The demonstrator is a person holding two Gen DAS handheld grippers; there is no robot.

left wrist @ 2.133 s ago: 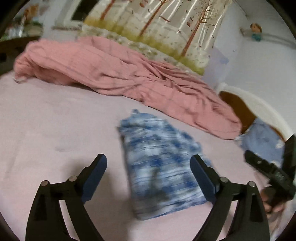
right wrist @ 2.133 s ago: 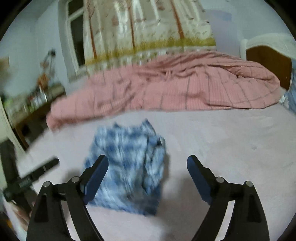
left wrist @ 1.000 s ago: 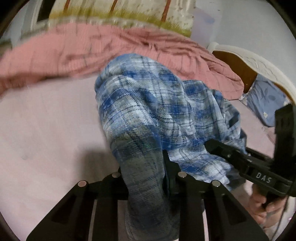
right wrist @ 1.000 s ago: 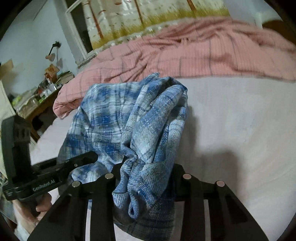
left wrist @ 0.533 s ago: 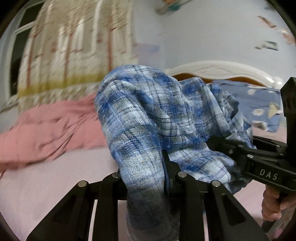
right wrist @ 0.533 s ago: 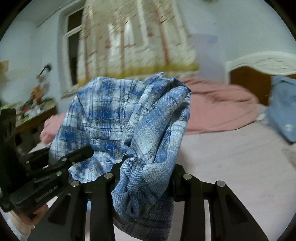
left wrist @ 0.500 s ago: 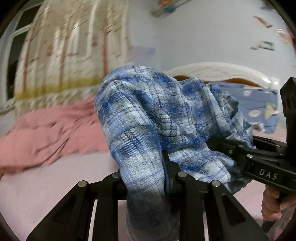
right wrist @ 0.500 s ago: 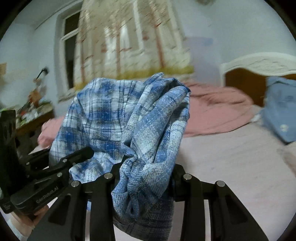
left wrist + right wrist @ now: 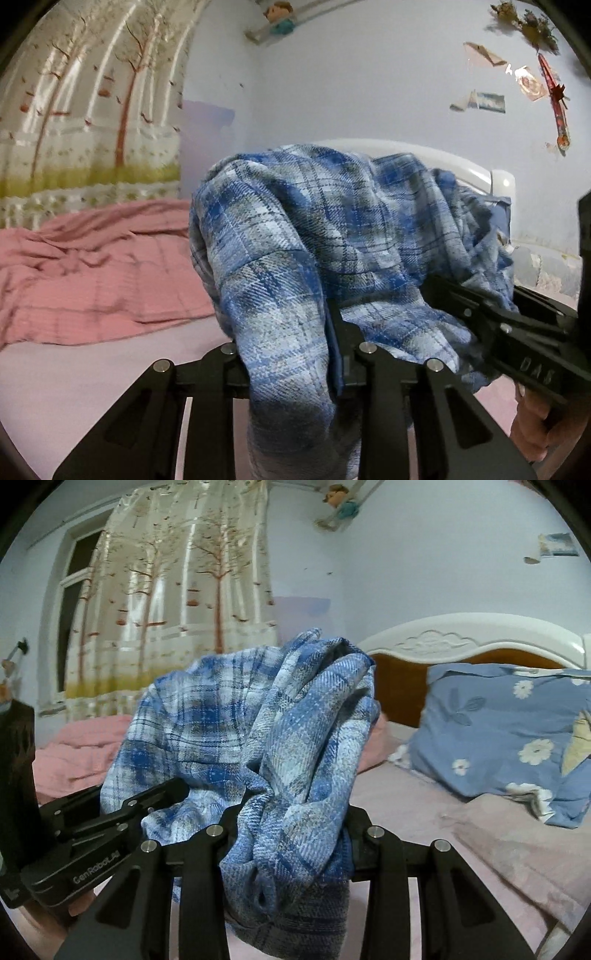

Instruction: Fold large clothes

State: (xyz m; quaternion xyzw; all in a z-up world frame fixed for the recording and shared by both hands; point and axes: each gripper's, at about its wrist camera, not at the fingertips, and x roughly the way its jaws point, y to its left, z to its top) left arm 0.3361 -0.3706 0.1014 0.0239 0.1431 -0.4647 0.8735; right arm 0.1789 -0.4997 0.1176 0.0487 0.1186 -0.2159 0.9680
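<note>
A blue plaid shirt (image 9: 314, 221) is bunched up and hangs above the bed between both grippers. My left gripper (image 9: 291, 332) is shut on one thick fold of it, and its jaws are opening slightly with the cloth still pressed between them. My right gripper (image 9: 291, 812) is shut on another fold of the same plaid shirt (image 9: 258, 720). The two grippers are close side by side: the right gripper (image 9: 498, 325) shows in the left wrist view, and the left gripper (image 9: 110, 812) shows in the right wrist view. The cloth hides all the fingertips.
A rumpled pink quilt (image 9: 92, 273) lies at the back left of the bed, on a pale pink sheet (image 9: 74, 376). A blue flowered pillow (image 9: 509, 731) leans on the white and wood headboard (image 9: 443, 642). A tree-print curtain (image 9: 74, 110) hangs behind. A hand (image 9: 535, 421) holds the right gripper.
Both grippers closed on the shirt, raised it off the bed, and swung right toward the headboard; the pillow and wall now fill the background.
</note>
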